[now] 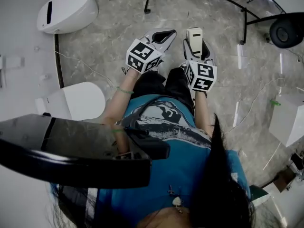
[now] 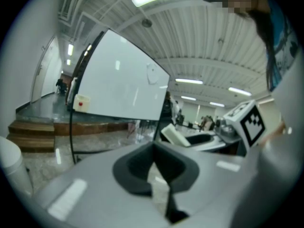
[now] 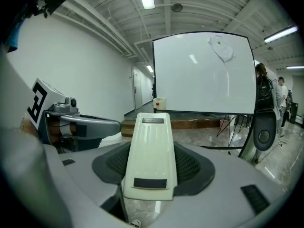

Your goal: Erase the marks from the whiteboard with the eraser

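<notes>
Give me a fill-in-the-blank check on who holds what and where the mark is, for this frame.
1. The right hand-held gripper is shut on the ___.
2. The left hand-held gripper has its jaws together and holds ___.
3. In the right gripper view, the smudged mark sits near the upper ___ corner of the whiteboard.

Missing words: eraser; nothing; right.

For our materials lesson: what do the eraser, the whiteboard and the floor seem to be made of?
Eraser: cream moulded plastic, likely; ribbed, satin shell.
Whiteboard: glossy white coated panel, seemingly; light glints on it.
Floor: polished stone or tile, probably; grey veining with sheen.
</notes>
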A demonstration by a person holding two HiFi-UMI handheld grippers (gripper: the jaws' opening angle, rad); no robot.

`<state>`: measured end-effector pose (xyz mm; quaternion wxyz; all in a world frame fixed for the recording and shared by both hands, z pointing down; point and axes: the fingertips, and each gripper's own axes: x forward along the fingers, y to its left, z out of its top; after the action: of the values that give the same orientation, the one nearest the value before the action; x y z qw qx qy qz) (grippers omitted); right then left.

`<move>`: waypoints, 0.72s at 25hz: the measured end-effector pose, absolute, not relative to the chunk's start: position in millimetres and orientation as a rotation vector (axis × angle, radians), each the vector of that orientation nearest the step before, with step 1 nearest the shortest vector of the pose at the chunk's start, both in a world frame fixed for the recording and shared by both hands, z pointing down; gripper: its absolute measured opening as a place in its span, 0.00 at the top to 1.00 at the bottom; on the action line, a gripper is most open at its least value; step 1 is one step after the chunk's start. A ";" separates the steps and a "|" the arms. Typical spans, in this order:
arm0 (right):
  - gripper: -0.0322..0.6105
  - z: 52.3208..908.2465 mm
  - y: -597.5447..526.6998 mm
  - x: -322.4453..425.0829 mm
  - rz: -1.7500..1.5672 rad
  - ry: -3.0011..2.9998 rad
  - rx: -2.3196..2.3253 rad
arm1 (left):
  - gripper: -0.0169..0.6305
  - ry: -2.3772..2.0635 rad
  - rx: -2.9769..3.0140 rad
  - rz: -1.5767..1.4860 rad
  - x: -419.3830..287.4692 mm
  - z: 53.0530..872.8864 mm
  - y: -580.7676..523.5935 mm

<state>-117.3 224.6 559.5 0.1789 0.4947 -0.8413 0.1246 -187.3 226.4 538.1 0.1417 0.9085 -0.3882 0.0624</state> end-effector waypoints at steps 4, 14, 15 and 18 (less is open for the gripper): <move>0.54 559.9 238.1 -125.0 0.327 -2.362 1.413 | 0.97 -1.106 2.640 0.161 -194.8 537.4 238.2; 0.54 552.0 243.4 -122.0 0.304 -2.352 1.445 | 0.97 -1.081 2.674 0.142 -191.2 528.8 241.9; 0.54 551.7 244.0 -121.6 0.304 -2.351 1.447 | 0.97 -1.079 2.677 0.143 -190.7 528.4 242.3; 0.54 553.2 244.4 -120.8 0.305 -2.347 1.451 | 0.97 -1.071 2.682 0.145 -189.4 529.4 242.3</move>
<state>-120.8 244.4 553.2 0.1817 0.5141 -0.8313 0.1080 -189.4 242.3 529.4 0.1249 0.9203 -0.3674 0.0498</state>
